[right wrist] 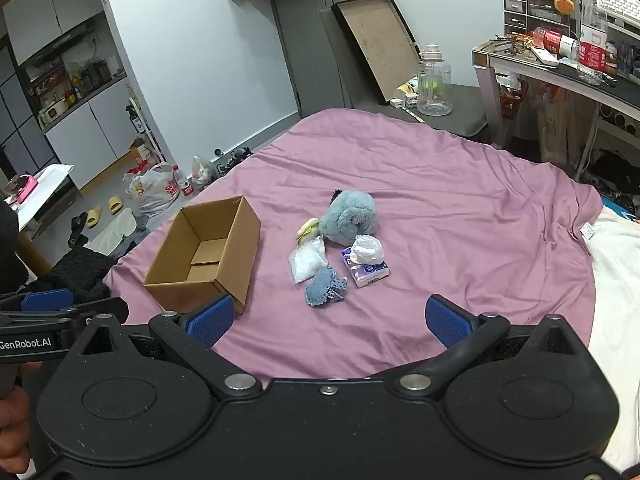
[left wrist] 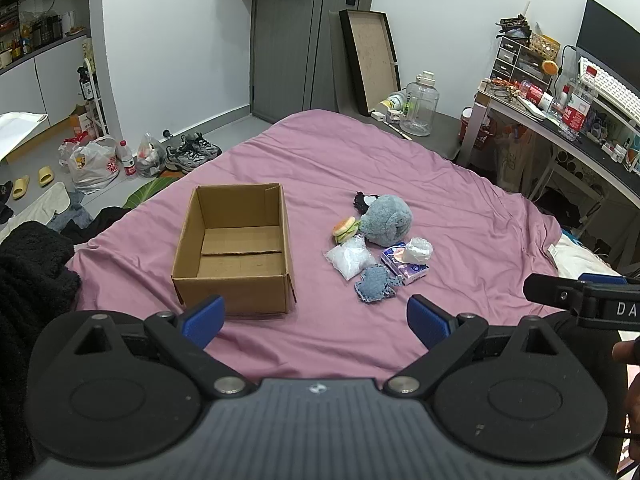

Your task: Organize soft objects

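Nothing is packed yet: the cardboard box [left wrist: 236, 248] is sitting empty mid-bed while the soft objects [left wrist: 378, 242] are lying clustered just beside it, both the left hand-held gripper [left wrist: 316, 322] and right hand-held gripper [right wrist: 326, 320] hovering spread wide, holding nothing.

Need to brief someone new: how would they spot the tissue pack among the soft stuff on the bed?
On the pink bedsheet, right of the open cardboard box, lies a cluster of soft items. The tissue pack sits at its right edge, a white crumpled bag resting on it. It is the only flat, printed purple-and-white rectangle there.

1 box [left wrist: 234, 248], 7 soft items, 2 grippers, all open.
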Tool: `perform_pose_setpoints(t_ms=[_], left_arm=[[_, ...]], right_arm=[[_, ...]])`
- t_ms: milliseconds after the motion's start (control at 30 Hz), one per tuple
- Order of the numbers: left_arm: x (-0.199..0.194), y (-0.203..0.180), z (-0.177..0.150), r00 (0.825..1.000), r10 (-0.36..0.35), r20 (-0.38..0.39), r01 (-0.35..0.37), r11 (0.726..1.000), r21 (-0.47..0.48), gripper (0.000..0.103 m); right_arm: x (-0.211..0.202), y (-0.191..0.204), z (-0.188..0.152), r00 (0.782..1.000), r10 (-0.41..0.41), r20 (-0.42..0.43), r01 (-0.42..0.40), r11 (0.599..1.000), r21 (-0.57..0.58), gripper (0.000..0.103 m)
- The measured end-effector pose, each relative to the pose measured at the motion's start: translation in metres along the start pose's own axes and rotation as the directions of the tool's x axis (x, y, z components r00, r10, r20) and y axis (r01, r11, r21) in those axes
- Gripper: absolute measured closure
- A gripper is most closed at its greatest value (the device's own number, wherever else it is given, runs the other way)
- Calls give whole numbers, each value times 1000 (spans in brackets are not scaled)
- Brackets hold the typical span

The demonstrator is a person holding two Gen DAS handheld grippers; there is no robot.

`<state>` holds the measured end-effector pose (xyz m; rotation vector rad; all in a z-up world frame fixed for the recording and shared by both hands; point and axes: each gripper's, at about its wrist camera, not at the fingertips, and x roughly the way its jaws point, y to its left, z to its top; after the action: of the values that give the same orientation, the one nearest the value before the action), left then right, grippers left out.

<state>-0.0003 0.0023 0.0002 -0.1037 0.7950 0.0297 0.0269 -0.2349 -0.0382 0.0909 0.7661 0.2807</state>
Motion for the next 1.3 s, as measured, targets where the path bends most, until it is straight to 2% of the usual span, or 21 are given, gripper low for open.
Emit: perform_pose_setpoints(t_ms=[1000,1300], left_arm=[[3,-2,-6,1000,-1,-3,1,1000,3,6],[14,0,-2,1000,13,-9,-13,1000,-14,6]], right_arm=[[-3,2,0,1000,5,5,-5,1000,-12,0],[9,-5,-1,1000,10,-4,-10,1000,-3,0]])
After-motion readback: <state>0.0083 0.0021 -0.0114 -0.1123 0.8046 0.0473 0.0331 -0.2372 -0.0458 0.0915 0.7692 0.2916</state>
